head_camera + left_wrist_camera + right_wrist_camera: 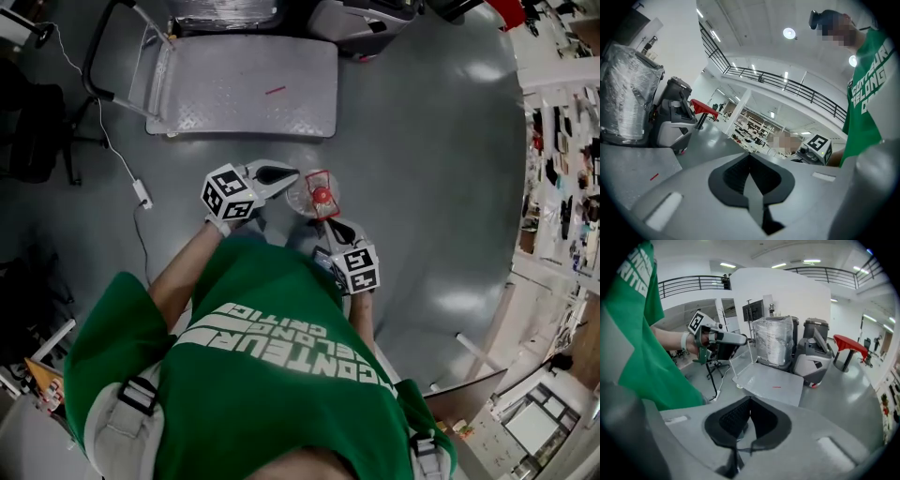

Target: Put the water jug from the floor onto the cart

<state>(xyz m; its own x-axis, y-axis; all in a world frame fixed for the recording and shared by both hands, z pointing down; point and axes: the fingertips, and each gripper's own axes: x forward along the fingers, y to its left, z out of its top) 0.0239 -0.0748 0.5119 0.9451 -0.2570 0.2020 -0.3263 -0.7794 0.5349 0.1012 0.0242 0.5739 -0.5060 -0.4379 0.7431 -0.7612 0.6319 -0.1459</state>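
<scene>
1. Centrally, jug [317,195], clear with a red cap, over the floor [441,187] between the two tongs; resting or lifted not discernible.
2. Left tongs [284,174]: clenched, pads met at the tips, just beside the jug's left edge.
3. Right tongs [334,225]: clenched likewise, tip at the jug's near edge.
4. Cart [246,86]: flat grey deck with a handle at its left end, beyond the jug and well apart from it.
</scene>
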